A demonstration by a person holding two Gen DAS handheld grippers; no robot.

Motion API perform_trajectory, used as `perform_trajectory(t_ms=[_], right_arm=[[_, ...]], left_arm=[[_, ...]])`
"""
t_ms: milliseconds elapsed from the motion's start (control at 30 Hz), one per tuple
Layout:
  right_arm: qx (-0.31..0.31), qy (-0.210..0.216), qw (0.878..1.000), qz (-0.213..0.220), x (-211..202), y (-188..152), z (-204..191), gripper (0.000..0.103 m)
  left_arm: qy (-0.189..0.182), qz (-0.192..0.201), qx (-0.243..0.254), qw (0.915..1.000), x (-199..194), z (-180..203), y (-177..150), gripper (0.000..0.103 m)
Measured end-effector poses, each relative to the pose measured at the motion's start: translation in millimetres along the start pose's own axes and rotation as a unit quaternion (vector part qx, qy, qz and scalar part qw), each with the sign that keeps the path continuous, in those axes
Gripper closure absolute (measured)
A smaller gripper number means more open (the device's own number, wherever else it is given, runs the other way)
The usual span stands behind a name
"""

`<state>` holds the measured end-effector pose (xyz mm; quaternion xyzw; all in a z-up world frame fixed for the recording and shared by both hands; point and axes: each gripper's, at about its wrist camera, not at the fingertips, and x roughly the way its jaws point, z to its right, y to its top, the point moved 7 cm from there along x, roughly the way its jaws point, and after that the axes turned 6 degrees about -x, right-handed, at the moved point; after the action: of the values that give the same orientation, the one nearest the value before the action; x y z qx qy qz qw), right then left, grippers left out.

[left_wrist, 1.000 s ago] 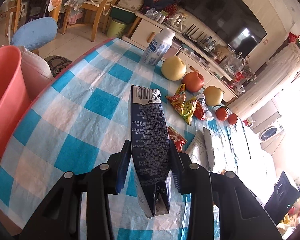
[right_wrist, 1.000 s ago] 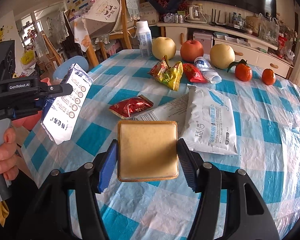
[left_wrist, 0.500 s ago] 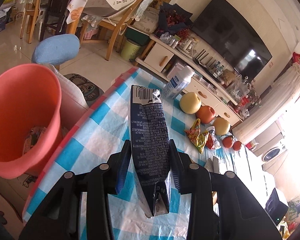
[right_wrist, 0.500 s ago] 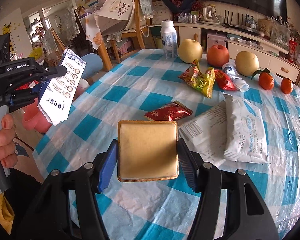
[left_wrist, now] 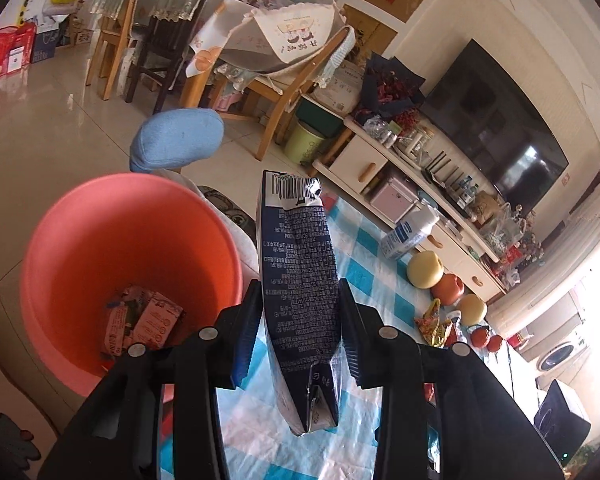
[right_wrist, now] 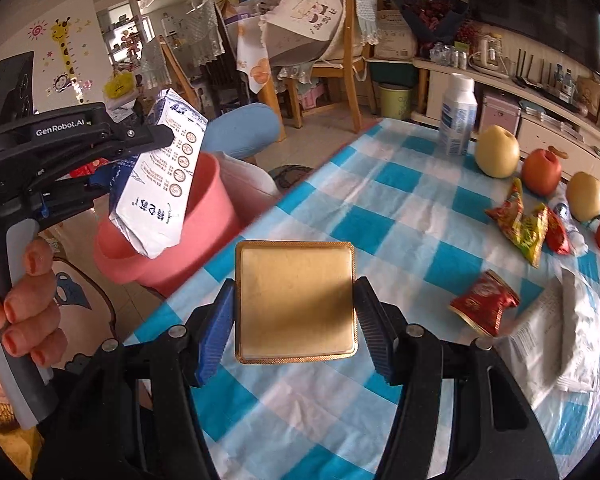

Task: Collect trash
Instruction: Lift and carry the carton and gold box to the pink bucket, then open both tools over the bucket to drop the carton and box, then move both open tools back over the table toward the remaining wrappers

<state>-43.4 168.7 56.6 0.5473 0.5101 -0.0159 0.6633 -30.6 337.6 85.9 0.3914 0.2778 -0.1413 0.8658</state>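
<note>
Both pieces of trash are lifted and on their way to the pink bin (left_wrist: 100, 248). The left hand-held gripper (left_wrist: 300, 332), angled down, pinches a flattened carton (left_wrist: 296, 264), the bin at its nine o'clock. The right hand-held gripper (right_wrist: 296, 316) clamps a gold packet (right_wrist: 296, 300) over the bench (right_wrist: 400, 216). Next: centre over the bin, release.

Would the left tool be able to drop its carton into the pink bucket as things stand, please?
Probably yes. The left tool is shut on the dark carton, beside the pink bucket, whose open mouth holds only a few wrappers at the bottom. Nothing covers it; a short shift over the rim looks enough.
</note>
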Motion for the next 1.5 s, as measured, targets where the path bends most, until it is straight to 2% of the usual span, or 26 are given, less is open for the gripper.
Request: perform_trajectory(t_ms=[233, 467, 667, 833, 933, 967, 1000, 1067, 1133, 1167, 1500], right_arm=[[-0.050, 0.032, 0.998, 0.005, 28, 42, -62, 0.043], [-0.081, 0.056, 0.995, 0.005, 58, 70, -107, 0.043], [-0.111, 0.065, 0.992, -0.006, 84, 77, -133, 0.043], [-0.156, 0.045, 0.987, -0.020, 105, 74, -149, 0.040], [-0.161, 0.029, 0.986, -0.020, 110, 70, -147, 0.027], [-0.154, 0.027, 0.987, -0.017, 109, 68, -145, 0.024], [-0.148, 0.025, 0.989, -0.016, 107, 67, -142, 0.024], [-0.136, 0.025, 0.990, -0.011, 102, 64, -135, 0.023], [-0.124, 0.015, 0.992, -0.007, 96, 62, -126, 0.019], [-0.117, 0.011, 0.993, -0.004, 93, 60, -121, 0.019], [-0.061, -0.010, 0.998, 0.027, 51, 45, -74, 0.017]], left_arm=[[0.060, 0.046, -0.041, 0.9963, -18, -60, 37, 0.064], [0.100, 0.059, -0.094, 0.9887, -25, -121, 60, 0.064], [0.112, 0.055, -0.109, 0.9862, -23, -141, 64, 0.064], [0.117, 0.045, -0.117, 0.9851, -17, -141, 62, 0.063], [0.125, 0.036, -0.120, 0.9842, -12, -140, 60, 0.061], [0.125, 0.037, -0.120, 0.9842, -12, -139, 59, 0.055], [0.128, 0.038, -0.118, 0.9839, -12, -139, 60, 0.045], [0.134, 0.048, -0.109, 0.9838, -12, -135, 61, 0.038], [0.139, 0.052, -0.095, 0.9843, -11, -130, 61, 0.035], [0.139, 0.051, -0.092, 0.9848, -10, -127, 60, 0.031], [0.133, 0.045, -0.051, 0.9888, 0, -93, 50, 0.017]])
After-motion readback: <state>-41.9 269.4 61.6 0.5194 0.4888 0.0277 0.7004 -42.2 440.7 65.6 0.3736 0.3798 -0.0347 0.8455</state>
